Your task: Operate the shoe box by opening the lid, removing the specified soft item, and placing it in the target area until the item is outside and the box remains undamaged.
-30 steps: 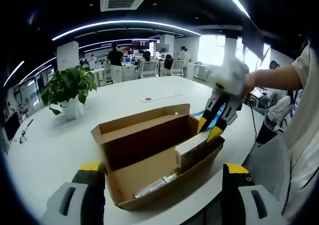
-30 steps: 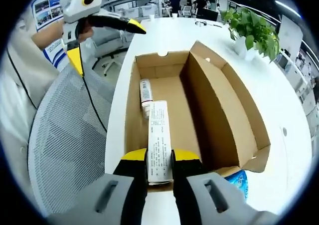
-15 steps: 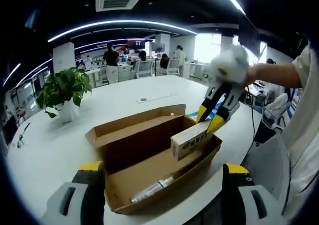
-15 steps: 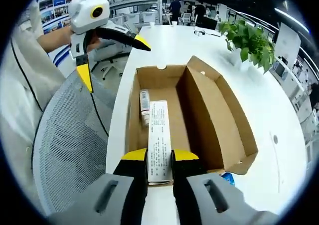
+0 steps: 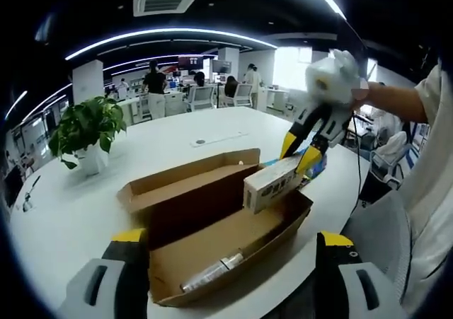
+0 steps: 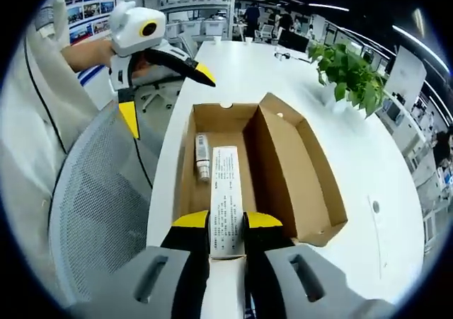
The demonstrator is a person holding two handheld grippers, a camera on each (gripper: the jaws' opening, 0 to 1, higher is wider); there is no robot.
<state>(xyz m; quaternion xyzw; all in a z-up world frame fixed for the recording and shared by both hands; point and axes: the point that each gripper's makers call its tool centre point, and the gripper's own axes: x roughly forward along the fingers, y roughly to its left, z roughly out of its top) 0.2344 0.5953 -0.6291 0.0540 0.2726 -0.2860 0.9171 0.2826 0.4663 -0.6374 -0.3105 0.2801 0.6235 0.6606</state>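
Carton (image 6: 226, 209) — long white printed pack, clamped at its near end by R gripper (image 6: 226, 230), held in air above the open shoe box (image 6: 301, 192), clear of its rim. Step in hand: removal, lid already folded back. Whether this carton is the "soft item" named: can't tell from print, too small.

Next move, judged: carry carton sideways off the box to the target area, lower to the table (image 6: 354, 142), then release. Keep it level so the far end doesn't clip the box wall.

L gripper (image 6: 161, 78) hangs wide apart, gripping nothing, near the box's far end on the chair (image 6: 99, 192) side.

Views compared:
- R view: tube (image 6: 202, 156) lying on box floor beside carton line; plant (image 6: 347, 75) at far side of table.
- L view: carton (image 5: 274, 184) seen side-on w/ air under it; blue pack (image 5: 317, 165) behind R gripper (image 5: 301, 153), just beyond box (image 5: 212, 227).
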